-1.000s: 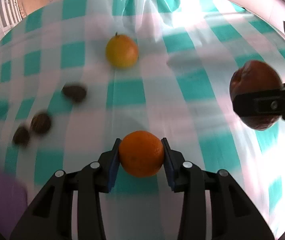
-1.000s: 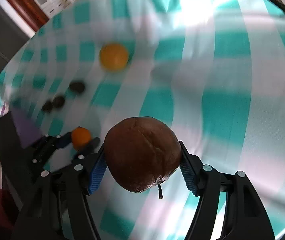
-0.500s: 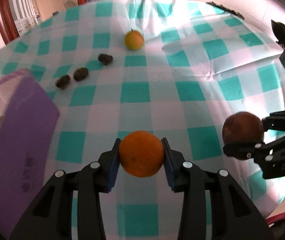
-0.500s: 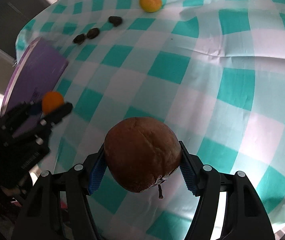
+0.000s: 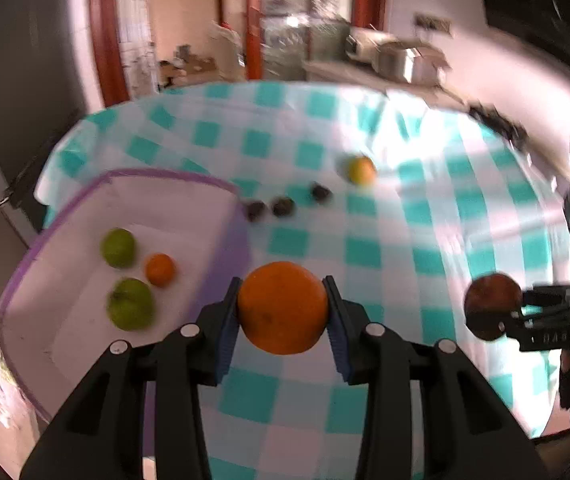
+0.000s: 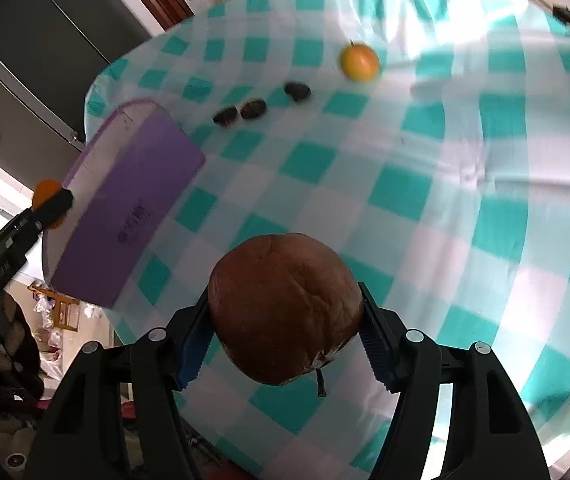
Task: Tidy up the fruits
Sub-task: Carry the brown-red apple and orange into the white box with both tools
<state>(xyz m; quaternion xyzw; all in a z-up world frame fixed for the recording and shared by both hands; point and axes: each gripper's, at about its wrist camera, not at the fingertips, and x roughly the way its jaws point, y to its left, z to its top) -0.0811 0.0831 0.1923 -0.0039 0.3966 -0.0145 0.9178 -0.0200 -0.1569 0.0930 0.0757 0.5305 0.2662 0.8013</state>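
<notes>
The purple bin (image 5: pixel 229 248) on the checked tablecloth (image 5: pixel 365 248) contains two green fruits (image 5: pixel 131 304) and a small orange (image 5: pixel 160 269). The left gripper (image 5: pixel 283 310) is clamped on an orange (image 5: pixel 283 307) just beside the bin's wall. The right gripper (image 6: pixel 285 312) is clamped on a brown fruit (image 6: pixel 285 306). Three dark fruits (image 6: pixel 253 108) and a yellow fruit (image 6: pixel 359 61) lie beyond.
</notes>
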